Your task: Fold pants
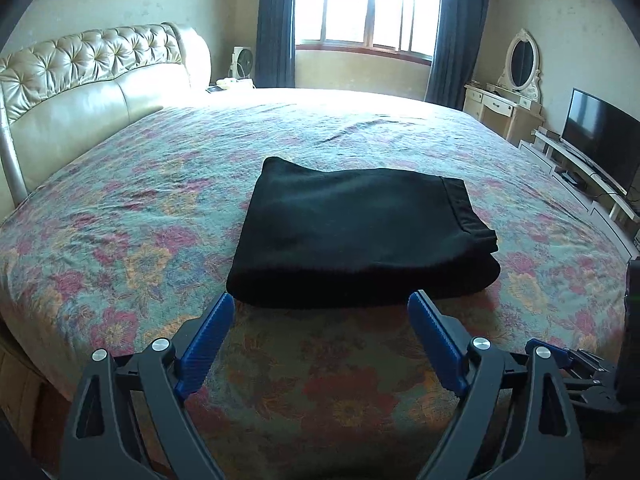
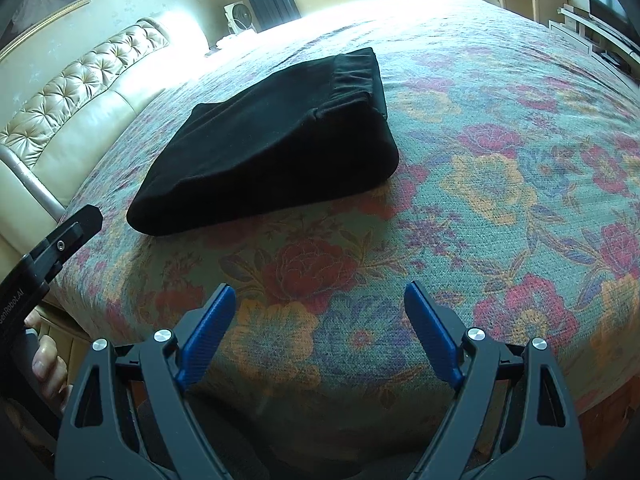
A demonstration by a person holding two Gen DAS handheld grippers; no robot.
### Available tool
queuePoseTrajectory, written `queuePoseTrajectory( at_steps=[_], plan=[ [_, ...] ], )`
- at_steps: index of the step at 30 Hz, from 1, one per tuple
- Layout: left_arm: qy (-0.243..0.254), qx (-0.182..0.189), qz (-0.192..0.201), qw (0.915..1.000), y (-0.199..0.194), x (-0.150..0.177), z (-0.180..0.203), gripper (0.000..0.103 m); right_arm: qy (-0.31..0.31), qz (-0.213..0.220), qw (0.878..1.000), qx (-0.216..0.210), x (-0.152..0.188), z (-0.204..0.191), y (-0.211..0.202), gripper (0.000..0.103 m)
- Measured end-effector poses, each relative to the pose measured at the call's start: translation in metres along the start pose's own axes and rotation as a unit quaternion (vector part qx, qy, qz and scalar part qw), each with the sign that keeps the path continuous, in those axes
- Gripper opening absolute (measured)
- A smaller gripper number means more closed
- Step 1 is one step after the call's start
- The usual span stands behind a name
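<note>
The black pants (image 1: 356, 236) lie folded into a thick rectangle on the floral bedspread (image 1: 160, 220), waistband at the right end. My left gripper (image 1: 322, 304) is open and empty, its blue fingertips just short of the pants' near edge. In the right wrist view the folded pants (image 2: 268, 144) lie ahead to the left on the bedspread (image 2: 500, 184). My right gripper (image 2: 320, 294) is open and empty, well short of the pants and above the bed's near part. The left gripper's body (image 2: 52, 248) shows at the left edge, held by a hand.
A tufted cream headboard (image 1: 88, 80) runs along the bed's left side. A window with dark curtains (image 1: 368, 4) is behind the bed. A dressing table with mirror (image 1: 516, 92) and a TV on a low stand (image 1: 600, 140) stand at the right.
</note>
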State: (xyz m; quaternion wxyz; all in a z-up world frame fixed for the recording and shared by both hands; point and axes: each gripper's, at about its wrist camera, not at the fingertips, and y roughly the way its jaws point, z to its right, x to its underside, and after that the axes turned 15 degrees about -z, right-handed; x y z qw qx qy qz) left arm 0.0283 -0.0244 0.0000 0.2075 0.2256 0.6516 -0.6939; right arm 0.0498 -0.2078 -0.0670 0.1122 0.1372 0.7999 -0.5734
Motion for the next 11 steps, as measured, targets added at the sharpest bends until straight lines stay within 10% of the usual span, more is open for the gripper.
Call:
queuePoseTrajectory(
  at_steps=[11],
  plan=[
    [-0.017,0.007,-0.006,0.9998,0.001,0.0006,-0.0003,0.088,0.005,0.002,1.0,0.0,0.0008,0.0038,-0.0016,0.086]
  ],
)
